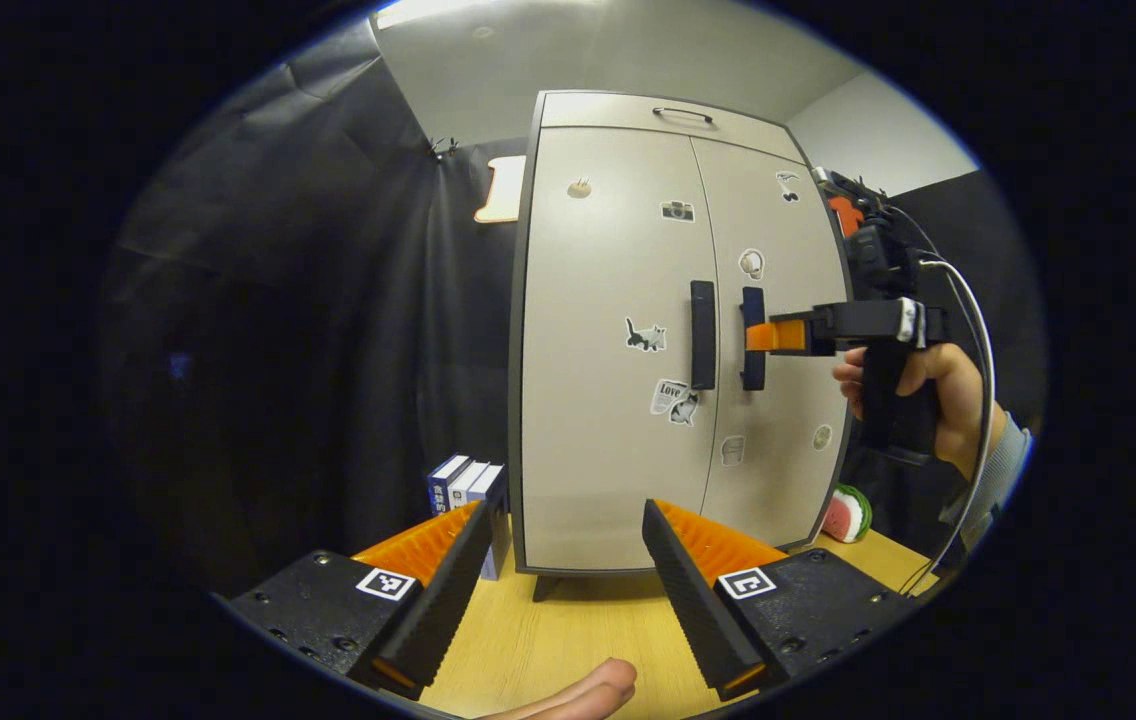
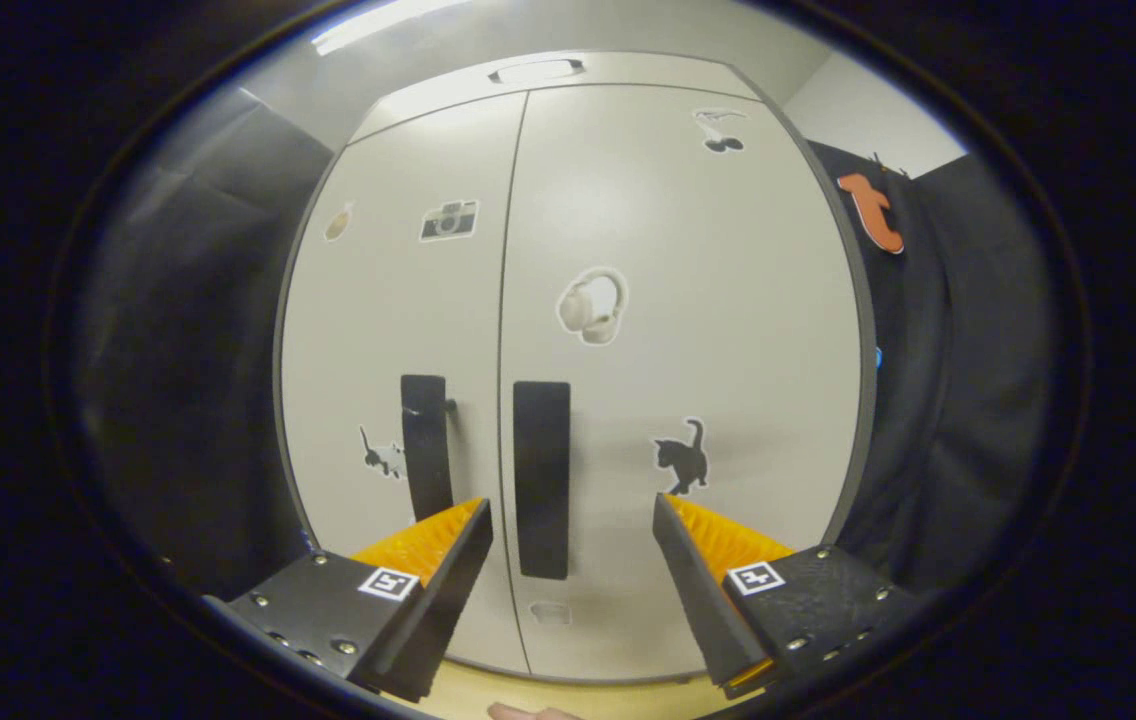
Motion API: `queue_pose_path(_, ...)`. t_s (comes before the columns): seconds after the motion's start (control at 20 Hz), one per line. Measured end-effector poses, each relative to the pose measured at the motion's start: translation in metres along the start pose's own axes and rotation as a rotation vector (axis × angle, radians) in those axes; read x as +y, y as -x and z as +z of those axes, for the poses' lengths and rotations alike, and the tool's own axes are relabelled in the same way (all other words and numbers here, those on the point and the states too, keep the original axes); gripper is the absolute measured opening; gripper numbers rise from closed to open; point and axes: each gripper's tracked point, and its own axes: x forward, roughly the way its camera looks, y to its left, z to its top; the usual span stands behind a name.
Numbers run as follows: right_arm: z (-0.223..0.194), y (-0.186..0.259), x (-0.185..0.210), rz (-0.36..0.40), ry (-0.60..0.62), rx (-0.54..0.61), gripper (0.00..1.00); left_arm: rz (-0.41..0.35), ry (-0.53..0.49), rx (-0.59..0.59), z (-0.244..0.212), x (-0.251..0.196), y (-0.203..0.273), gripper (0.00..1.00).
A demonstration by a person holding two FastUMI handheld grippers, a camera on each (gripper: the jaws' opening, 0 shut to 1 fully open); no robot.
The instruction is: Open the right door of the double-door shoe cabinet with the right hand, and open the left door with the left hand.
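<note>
- left gripper point(image 1: 568, 560) in the left gripper view has its fingers spread wide apart with nothing between them; it hangs above the wooden worktop point(image 1: 578, 630), short of the shoe cabinet point(image 1: 673, 330)
- shoe cabinet stands upright on the worktop, both doors shut; left door point(image 1: 608, 340) and right door point(image 1: 773, 340) each carry a dark upright handle beside the middle seam, left handle point(image 1: 702, 334), right handle point(image 1: 752, 338); small stickers dot both doors
- right gripper point(image 1: 763, 336), held by a hand point(image 1: 928, 395), has its tips at the right handle; some books point(image 1: 468, 485) stand left of the cabinet, a watermelon-slice toy point(image 1: 846, 514) lies at its right foot
- right gripper point(image 2: 573, 545) in the right gripper view stands open, close to the doors; the right handle point(image 2: 540, 478) lies between its fingers, touching neither; the left handle point(image 2: 425, 445) is just beyond the left finger; the right door point(image 2: 678, 350) is closed
</note>
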Motion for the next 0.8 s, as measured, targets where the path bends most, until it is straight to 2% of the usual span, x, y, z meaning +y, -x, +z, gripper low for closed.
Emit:
queue_pose_path(0.15,0.000,-0.020,0.016,-0.001,0.025,0.003,0.96,-0.011,-0.002,0.011,-0.010,0.004,0.003,0.94)
queue_pose_path(0.25,-0.009,-0.034,0.011,-0.059,0.050,0.021,0.81,-0.003,0.014,0.031,-0.019,0.009,0.001,0.94)
queue_pose_path(0.3,-0.011,-0.035,0.006,-0.097,0.055,0.020,0.69,-0.003,0.028,0.040,-0.022,0.010,-0.001,0.94)
queue_pose_path(0.35,-0.004,-0.035,0.006,-0.118,0.035,0.007,0.63,-0.007,0.039,0.051,-0.027,0.010,-0.002,0.94)
queue_pose_path(0.4,-0.007,-0.033,0.007,-0.131,0.002,0.014,0.50,-0.005,0.044,0.059,-0.030,0.011,-0.003,0.94)
queue_pose_path(0.5,-0.008,-0.035,0.011,-0.109,0.015,0.015,0.47,0.009,0.040,0.067,-0.035,0.015,-0.006,0.94)
queue_pose_path(0.55,-0.012,-0.044,0.008,-0.124,0.035,0.023,0.40,0.021,0.041,0.067,-0.036,0.018,-0.005,0.94)
queue_pose_path(0.6,-0.009,-0.035,0.011,-0.132,0.024,0.025,0.26,0.030,0.052,0.061,-0.034,0.019,-0.004,0.95)
queue_pose_path(0.8,-0.010,-0.034,0.011,-0.097,-0.026,0.048,0.25,0.029,0.094,0.056,-0.030,0.018,0.001,0.94)
